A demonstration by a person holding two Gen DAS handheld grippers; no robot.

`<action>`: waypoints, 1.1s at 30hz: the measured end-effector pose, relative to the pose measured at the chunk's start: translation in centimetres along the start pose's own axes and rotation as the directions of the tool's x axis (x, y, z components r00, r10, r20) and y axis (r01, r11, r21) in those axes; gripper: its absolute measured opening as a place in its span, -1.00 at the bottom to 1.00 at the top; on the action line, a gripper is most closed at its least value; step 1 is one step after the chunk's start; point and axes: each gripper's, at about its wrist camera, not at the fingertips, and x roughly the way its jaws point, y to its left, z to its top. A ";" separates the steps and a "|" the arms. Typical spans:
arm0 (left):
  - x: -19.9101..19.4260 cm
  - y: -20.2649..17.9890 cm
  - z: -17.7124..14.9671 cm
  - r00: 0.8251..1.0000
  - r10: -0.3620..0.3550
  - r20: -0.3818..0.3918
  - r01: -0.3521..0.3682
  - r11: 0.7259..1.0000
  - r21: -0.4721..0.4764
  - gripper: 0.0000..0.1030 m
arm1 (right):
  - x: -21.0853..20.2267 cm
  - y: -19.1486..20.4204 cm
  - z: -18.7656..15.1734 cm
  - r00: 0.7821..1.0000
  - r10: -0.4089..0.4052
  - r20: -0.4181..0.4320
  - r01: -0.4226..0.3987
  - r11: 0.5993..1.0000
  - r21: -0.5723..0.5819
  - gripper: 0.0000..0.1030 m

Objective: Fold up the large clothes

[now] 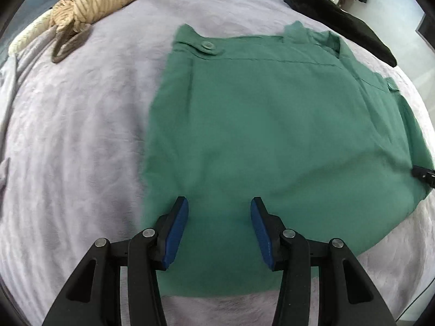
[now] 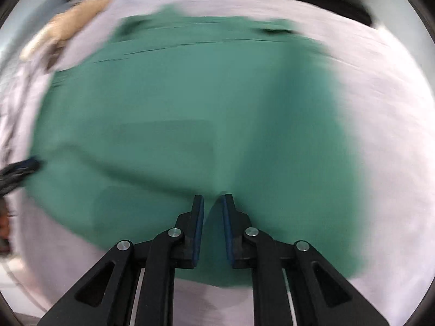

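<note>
A green garment [image 1: 272, 135] with button tabs lies partly folded on a pale lilac bedspread [image 1: 76, 135]. My left gripper [image 1: 218, 203] is open above the garment's near edge, holding nothing. In the blurred right wrist view the same green garment [image 2: 163, 122] fills the middle. My right gripper [image 2: 213, 199] hangs over its near right part, jaws nearly closed with a narrow gap; a fold of green cloth seems to rise between the fingertips, but blur hides whether it is pinched. The right gripper's tip shows at the left wrist view's right edge [image 1: 424, 175].
A beige striped garment [image 1: 92, 8] lies bunched at the bed's far left. A black garment [image 1: 339, 13] lies at the far right. Bare bedspread [image 2: 380, 135] extends right of the green garment.
</note>
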 end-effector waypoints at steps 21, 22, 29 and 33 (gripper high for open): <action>5.8 7.4 7.9 0.996 0.089 0.017 -0.080 0.951 -0.297 0.24 | 3.7 -5.3 7.3 0.998 0.055 0.030 -0.060 0.971 0.233 -1.00; 5.4 7.6 7.8 0.996 0.090 0.014 -0.082 0.954 -0.288 0.24 | 3.6 -4.7 7.4 0.999 0.034 0.025 -0.038 0.977 0.208 -1.00; 0.8 7.9 5.3 0.990 0.141 -0.001 -0.139 0.973 -0.184 0.24 | -0.1 -3.6 5.3 1.000 0.000 0.017 -0.005 0.962 0.272 -0.90; -1.0 7.4 2.3 0.988 0.152 -0.030 -0.155 0.976 -0.154 0.24 | -2.1 -1.2 2.2 0.998 0.050 0.033 -0.057 0.960 0.275 0.11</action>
